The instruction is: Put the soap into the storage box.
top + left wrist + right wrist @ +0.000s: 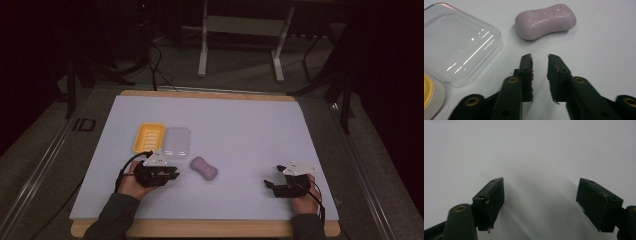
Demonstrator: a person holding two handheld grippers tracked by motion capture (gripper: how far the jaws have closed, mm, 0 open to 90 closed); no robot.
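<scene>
We work on a wide pale mat [240,130] that covers the table. On it the clear lid [456,45] lies flat beside the yellow soap dish [148,137], and the purple soap bar [545,21] sits just beyond and to the right of the lid, close ahead of our left gripper [540,60]. That gripper's jaws stand a narrow gap apart with nothing between them. We hold the right gripper [540,195] well off to the side, its jaws wide apart over bare mat. We judge the soap stiff, fairly dense and smooth enough to slip, so we would take it across its pinched waist, where the sides curve in. The lid looks light, thin and likely to flex.
</scene>
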